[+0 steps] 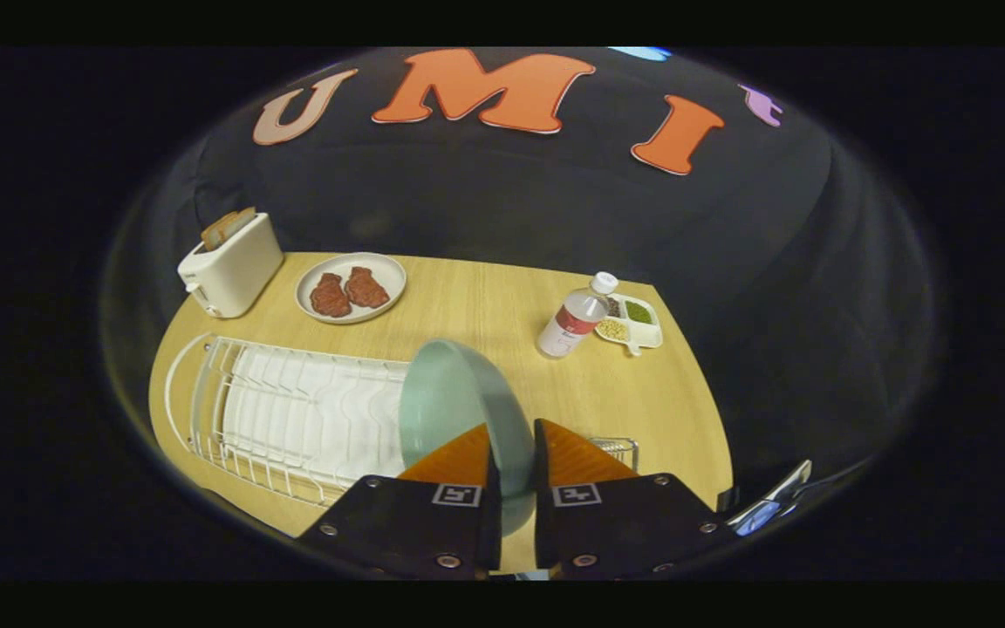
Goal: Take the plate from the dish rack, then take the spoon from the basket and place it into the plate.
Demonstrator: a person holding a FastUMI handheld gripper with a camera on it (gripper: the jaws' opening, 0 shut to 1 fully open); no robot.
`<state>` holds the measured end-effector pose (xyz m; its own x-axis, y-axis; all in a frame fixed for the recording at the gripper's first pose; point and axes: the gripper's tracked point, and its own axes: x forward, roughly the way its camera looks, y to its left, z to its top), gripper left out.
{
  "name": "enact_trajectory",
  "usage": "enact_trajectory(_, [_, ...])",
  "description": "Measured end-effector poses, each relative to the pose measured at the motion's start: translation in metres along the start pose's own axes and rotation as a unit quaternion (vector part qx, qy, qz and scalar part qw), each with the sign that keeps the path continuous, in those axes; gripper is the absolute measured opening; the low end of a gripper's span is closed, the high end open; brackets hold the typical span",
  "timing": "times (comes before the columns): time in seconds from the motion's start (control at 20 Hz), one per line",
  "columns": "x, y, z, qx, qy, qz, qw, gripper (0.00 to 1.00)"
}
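Toaster (232,262): far left corner of table (485,305), bread slices in its slots.
Dish rack (293,419): white wire, left of the fingers.
Meat plate (351,287): beyond the rack, two red pieces on it.
Plate (459,401): pale green, on edge, rim clamped between both fingers.
Gripper (513,453): fingers narrow, pressing the plate from either side.
Bottle (576,319): upright, right of plate, touching a divided dish (638,324).
Basket (618,450): wire corner visible just right of the fingers.

A white toaster (230,264) with bread slices (228,226) stood on the wooden table (485,305). Beside it lay a dish (351,288) of what looked like meat. Farther right, a bottle (574,318) touched a divided tray (635,321).
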<state>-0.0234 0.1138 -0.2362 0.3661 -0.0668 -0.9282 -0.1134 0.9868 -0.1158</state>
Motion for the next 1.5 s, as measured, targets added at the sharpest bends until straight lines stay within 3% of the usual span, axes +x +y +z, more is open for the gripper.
enact_trajectory(0.15, [-0.013,-0.013,-0.007,0.013,-0.006,0.000,1.000,0.16])
enact_trajectory(0.65, [-0.036,-0.055,-0.084,0.078,-0.001,0.068,0.995,0.15])
enact_trajectory(1.05, [-0.048,-0.059,-0.146,0.139,0.003,0.169,0.976,0.15])
enact_trajectory(1.5, [-0.038,-0.040,-0.212,0.215,0.048,0.252,0.942,0.15])
